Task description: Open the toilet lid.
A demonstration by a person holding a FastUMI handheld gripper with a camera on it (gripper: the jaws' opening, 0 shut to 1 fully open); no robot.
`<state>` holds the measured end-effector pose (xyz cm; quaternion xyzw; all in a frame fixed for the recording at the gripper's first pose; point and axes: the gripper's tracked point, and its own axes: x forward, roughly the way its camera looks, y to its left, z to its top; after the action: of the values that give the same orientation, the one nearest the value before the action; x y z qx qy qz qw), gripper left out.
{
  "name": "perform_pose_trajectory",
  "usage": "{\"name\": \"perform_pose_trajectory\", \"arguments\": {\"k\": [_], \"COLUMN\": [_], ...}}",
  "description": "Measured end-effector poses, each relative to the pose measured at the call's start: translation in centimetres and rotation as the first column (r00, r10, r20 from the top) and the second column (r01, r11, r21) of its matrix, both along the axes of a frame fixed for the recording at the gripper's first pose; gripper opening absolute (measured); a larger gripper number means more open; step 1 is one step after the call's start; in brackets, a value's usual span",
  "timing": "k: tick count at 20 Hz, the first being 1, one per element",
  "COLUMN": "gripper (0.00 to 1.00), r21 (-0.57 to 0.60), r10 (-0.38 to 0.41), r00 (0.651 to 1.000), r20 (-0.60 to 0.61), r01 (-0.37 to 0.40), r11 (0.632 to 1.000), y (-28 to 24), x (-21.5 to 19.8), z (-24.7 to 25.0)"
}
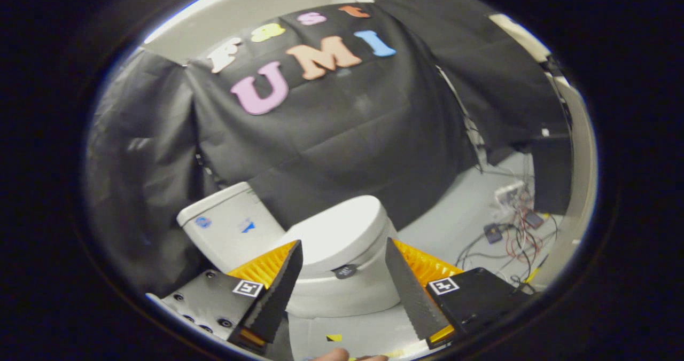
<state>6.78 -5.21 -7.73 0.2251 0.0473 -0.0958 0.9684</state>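
Closed toilet lid (pixel 339 233) just beyond hand-held gripper (pixel 343 246), fingers spread apart

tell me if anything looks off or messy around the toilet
The toilet looks intact, lid shut and level. The one untidy spot is loose cables tangled on the floor beyond the open tool.

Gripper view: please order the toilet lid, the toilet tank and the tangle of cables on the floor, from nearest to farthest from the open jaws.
1. Toilet lid: closed, just ahead, between the gripper fingers.
2. Toilet tank: beyond the lid, to one side.
3. Cables: farthest, on the floor by the booth wall.
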Motion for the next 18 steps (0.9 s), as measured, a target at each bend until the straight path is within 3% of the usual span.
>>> {"name": "perform_pose_trajectory", "arguments": {"k": [3, 5, 8, 10, 11, 13, 15, 16, 18], "gripper": [0.96, 0.97, 0.96, 0.96, 0.96, 0.96, 0.96, 0.96, 0.96], "r21": [0.128, 0.257, 0.481, 0.589, 0.61, 0.61, 0.622, 0.634, 0.701], "r10": [0.048, 0.007, -0.119, -0.16, -0.162, -0.133, -0.038, -0.03, -0.013], "r00": [0.998, 0.999, 0.992, 0.987, 0.986, 0.984, 0.979, 0.981, 0.992], "r20": [-0.048, -0.053, -0.044, -0.025, -0.039, -0.119, -0.199, -0.191, -0.123], "r01": [-0.042, 0.007, 0.126, 0.144, 0.152, 0.179, 0.156, 0.147, 0.096], "r11": [0.991, 0.966, 0.868, 0.795, 0.778, 0.772, 0.767, 0.759, 0.707], "y": [1.2, 0.5, 0.3, 0.7, 1.0, 2.3, 3.7, 3.3, 3.3], "x": [1.8, 2.9, 4.5, 5.2, 5.5, 5.8, 6.4, 7.0, 8.5], "z": [-3.7, -5.7, -6.7, -6.8, -7.5, -10.3, -12.7, -12.6, -11.7]}}
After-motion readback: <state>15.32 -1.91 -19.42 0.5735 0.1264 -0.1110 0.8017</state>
